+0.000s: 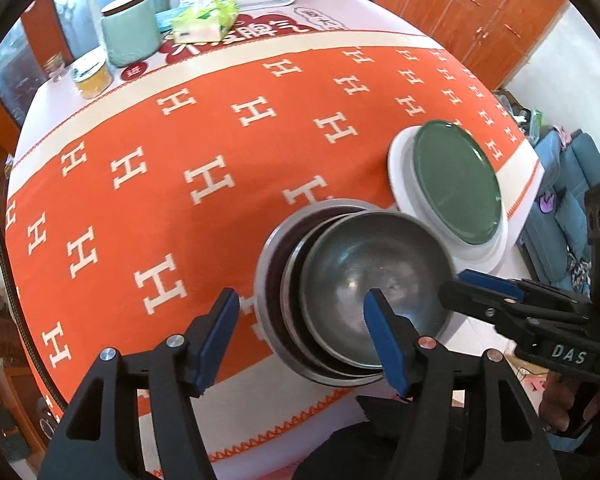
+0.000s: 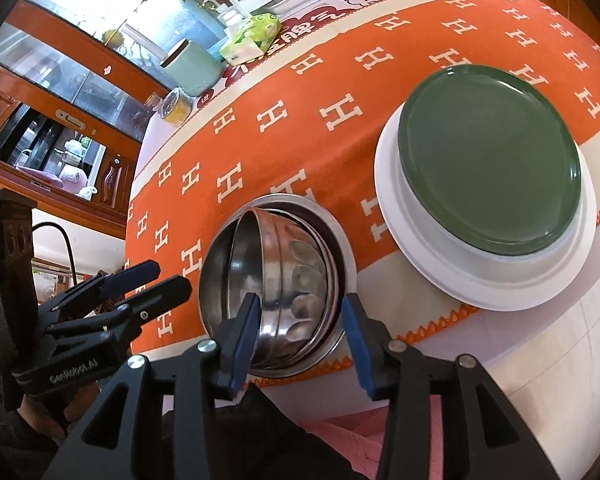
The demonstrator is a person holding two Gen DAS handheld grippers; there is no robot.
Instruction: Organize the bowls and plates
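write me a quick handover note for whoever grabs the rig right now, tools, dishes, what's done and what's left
Left tool: open, nothing held, hovering over the near edge of the metal bowls.
Right tool: open, empty, pads either side of the bowls' near rim without pressing on it.
Dishes: the steel bowls sit nested in one stack near the table's front edge; the top ones lie tilted. Beside them, the green plate sits stacked on the white plate, on the orange cloth.
Done: bowls and plates each grouped.
Left: probably just seat the tilted bowls level.
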